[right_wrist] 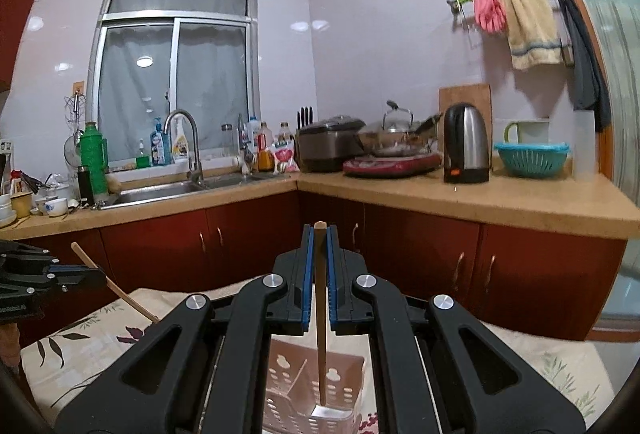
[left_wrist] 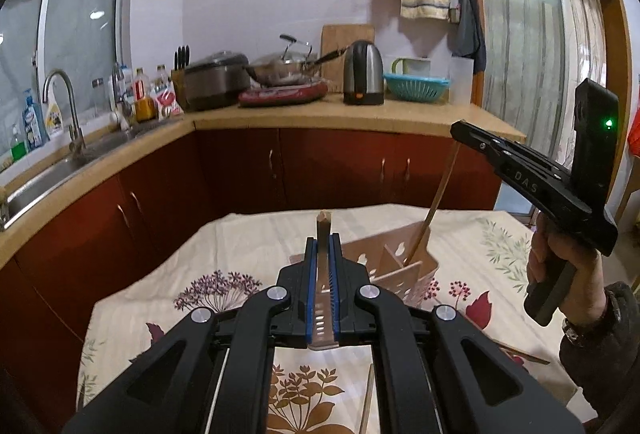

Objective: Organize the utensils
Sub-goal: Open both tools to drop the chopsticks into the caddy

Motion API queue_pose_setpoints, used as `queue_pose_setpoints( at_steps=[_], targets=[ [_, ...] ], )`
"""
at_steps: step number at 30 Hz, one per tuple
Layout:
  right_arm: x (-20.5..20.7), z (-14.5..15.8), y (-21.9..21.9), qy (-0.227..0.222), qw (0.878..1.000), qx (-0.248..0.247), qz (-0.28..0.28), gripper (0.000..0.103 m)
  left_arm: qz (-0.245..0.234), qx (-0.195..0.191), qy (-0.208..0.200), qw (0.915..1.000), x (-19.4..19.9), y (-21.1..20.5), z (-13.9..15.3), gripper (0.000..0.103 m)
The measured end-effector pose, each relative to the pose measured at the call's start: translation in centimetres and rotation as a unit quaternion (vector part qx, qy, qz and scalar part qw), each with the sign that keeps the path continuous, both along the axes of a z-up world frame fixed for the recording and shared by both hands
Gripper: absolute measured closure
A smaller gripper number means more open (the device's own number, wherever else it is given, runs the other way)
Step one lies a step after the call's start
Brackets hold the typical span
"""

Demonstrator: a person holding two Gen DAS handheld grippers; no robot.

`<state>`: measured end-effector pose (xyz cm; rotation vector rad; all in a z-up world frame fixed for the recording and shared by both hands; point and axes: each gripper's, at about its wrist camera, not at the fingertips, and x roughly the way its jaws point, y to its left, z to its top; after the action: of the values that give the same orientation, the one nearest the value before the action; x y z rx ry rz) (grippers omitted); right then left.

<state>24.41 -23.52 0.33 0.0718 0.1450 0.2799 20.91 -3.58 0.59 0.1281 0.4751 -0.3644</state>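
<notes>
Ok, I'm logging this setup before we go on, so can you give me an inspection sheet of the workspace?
Surface: table under a floral cloth.
Job's things: holder on the cloth; right stick reaches down into it.
Clutter: another stick lying on the cloth.
Grippers: left claw shut on a flat utensil; right claw shut on the stick.
Cables: nothing seen.
Surroundings: counter, sink, kettle.
</notes>
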Motion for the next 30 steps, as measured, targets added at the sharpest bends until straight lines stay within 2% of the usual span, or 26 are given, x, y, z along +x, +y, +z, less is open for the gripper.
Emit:
queue_pose_setpoints(
  at_steps=[5, 6, 8, 9, 10, 12, 16, 21, 30],
  targets=[
    [0.5, -1.6, 0.4, 0.020, 1.000, -0.007, -0.003, 0.096, 0.005, -0.007, 0.020, 0.9998, 1.0, 0.4, -1.6, 0.095],
    [0.6, -1.8, 0.4, 0.023, 1.000, -0.008, -0.004, 0.096, 0.005, -0.009, 0.027, 0.9996, 1.2, 0.5, -1.9, 0.092],
    [0.3, -2.0, 0.4, 0.025, 1.000, -0.010, -0.008, 0.094, 0.010, -0.013, 0.032, 0.9994, 1.2, 0.8, -2.4, 0.079],
    [0.2, -2.0, 0.4, 0.025, 1.000, -0.012, -0.011, 0.087, 0.012, -0.015, 0.032, 0.9993, 1.1, 0.8, -2.4, 0.069],
    [0.0, -2.0, 0.4, 0.022, 1.000, -0.014, -0.016, 0.075, 0.014, -0.018, 0.032, 0.9992, 1.0, 0.9, -2.4, 0.062],
    [-0.7, -1.9, 0.3, 0.015, 1.000, -0.016, -0.021, 0.062, 0.021, -0.018, 0.026, 0.9993, 0.4, 1.2, -2.5, 0.055],
    [-1.8, -1.4, 0.2, 0.006, 0.999, -0.030, -0.033, 0.049, 0.034, -0.012, 0.019, 0.9992, -0.4, 1.6, -2.8, 0.041],
    [-3.9, -0.7, -0.2, -0.002, 0.998, -0.036, -0.043, 0.042, 0.054, -0.004, 0.010, 0.9985, -2.2, 2.3, -3.3, 0.033],
    [-9.1, -1.5, -0.3, 0.003, 0.997, -0.047, -0.058, 0.041, 0.054, 0.000, 0.011, 0.9985, -5.8, 2.2, -4.8, 0.033]
  ],
)
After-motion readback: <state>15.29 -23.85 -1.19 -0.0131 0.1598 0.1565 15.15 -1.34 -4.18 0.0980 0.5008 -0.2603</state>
